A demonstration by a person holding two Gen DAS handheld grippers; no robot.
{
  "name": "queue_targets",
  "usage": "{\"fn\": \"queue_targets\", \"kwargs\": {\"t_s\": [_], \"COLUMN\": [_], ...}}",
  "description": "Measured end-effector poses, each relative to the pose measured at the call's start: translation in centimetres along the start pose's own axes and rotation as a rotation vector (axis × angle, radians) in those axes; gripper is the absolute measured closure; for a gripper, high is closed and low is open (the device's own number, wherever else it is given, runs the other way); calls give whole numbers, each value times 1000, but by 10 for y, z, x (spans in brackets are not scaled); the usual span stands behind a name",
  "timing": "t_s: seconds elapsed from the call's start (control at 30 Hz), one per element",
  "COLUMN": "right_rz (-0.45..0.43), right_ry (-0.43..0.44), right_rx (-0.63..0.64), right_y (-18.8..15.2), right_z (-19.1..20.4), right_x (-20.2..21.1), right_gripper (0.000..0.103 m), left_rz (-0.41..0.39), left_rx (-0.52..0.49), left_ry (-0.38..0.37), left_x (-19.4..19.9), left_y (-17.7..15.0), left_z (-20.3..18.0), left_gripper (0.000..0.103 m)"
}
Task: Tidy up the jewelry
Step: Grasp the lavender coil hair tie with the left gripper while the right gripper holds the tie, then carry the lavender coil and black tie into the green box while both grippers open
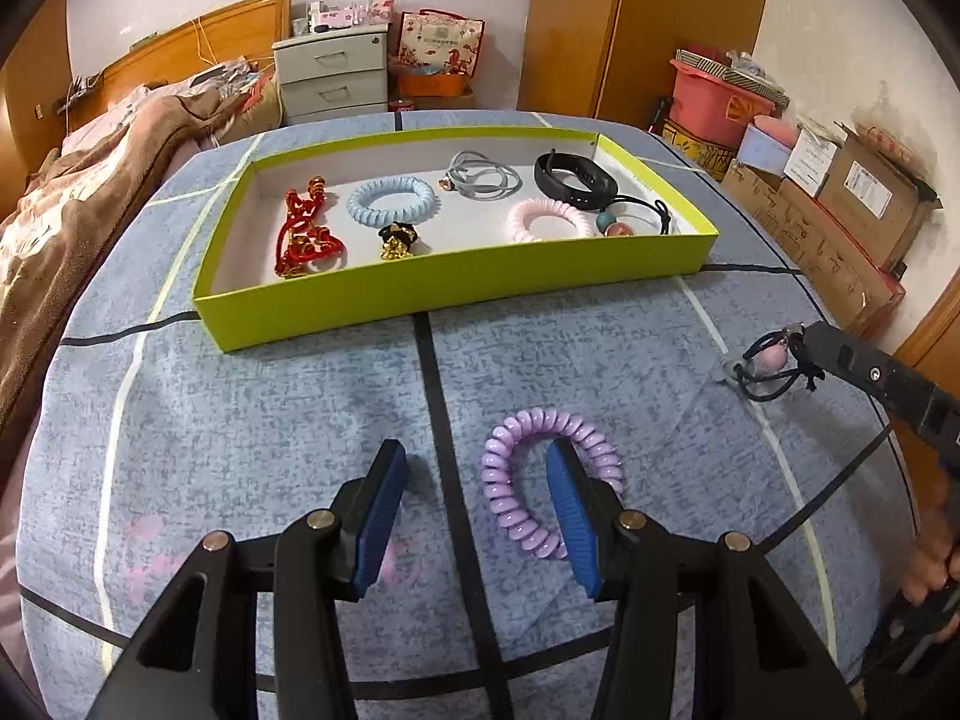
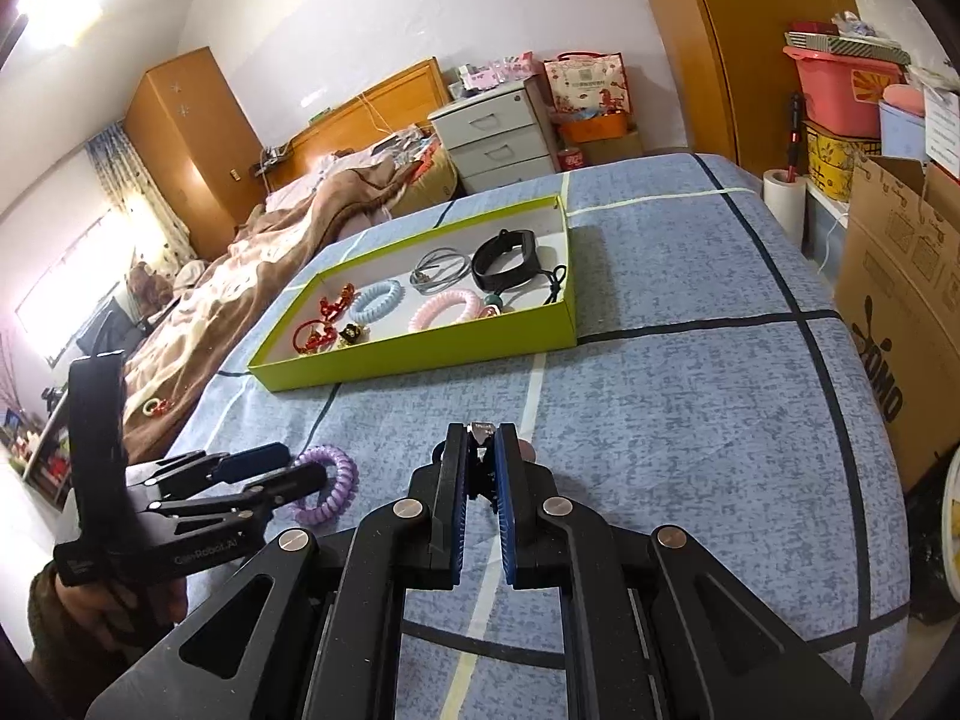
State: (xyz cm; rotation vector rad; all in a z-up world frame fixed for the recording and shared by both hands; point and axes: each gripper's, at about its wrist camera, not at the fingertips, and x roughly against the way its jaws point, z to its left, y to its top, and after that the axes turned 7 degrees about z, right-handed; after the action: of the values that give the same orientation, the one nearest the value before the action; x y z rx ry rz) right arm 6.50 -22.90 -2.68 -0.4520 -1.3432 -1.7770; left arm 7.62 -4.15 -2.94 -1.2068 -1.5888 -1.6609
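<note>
Sorting is well along: the green tray (image 1: 456, 294) on the bed's blue checked cover (image 1: 270, 396) already holds a red ornament (image 1: 303, 228), a blue coil band (image 1: 391, 199), a small gold-and-black piece (image 1: 397, 242), grey hair ties (image 1: 480, 177), a black wristband (image 1: 573, 180), a pink coil band (image 1: 549, 219) and a beaded black tie (image 1: 624, 222). Two pieces remain outside it. The purple coil band (image 1: 549, 480) lies flat on the cover, near the camera and well short of the tray. The left gripper (image 1: 474, 480) hovers over it with jaws wide apart; the right-side pad sits within the ring and the other pad outside to the left, so one wall of the coil lies between them, not yet pinched. The right gripper (image 2: 481, 450), off to the right, has its jaws together, clamped on a black hair tie with a pale pink bead (image 1: 771, 363); the left wrist view shows the tie dangling from the tips, lifted clear of the cover. Step in hand, as I read it: carry the tie to the tray while the left takes up the purple band. Next move for the left calls for a short descent and a close on the near-left wall of the coil; the springy plastic may squirm or roll out if caught too shallow. The right needs to reach over the tray's front wall and release above a bare patch of white floor, perhaps near the front middle.
</note>
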Motion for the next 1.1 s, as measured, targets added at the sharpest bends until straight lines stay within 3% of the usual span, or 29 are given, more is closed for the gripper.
{"fn": "queue_targets", "kwargs": {"t_s": [0.1,0.2,0.47,1.1], "right_rz": [-5,-13,-18,-1], "right_ry": [16,23,15,-4], "right_rx": [-5,-3,-7,30], "right_y": [0,-1,-1,19], "right_z": [-1,-1,0,31], "right_x": [-1,-1,0,-10], "right_gripper": [94,94,94,94], "left_rz": [2,9,10,-65], "left_rx": [-14,-47,-57,31], "left_ry": [7,56,52,-79], "left_x": [-1,-1,-1,32], "left_y": [1,0,3,4], "left_z": [-1,-7,-8,28], "left_gripper": [55,66,91,93]}}
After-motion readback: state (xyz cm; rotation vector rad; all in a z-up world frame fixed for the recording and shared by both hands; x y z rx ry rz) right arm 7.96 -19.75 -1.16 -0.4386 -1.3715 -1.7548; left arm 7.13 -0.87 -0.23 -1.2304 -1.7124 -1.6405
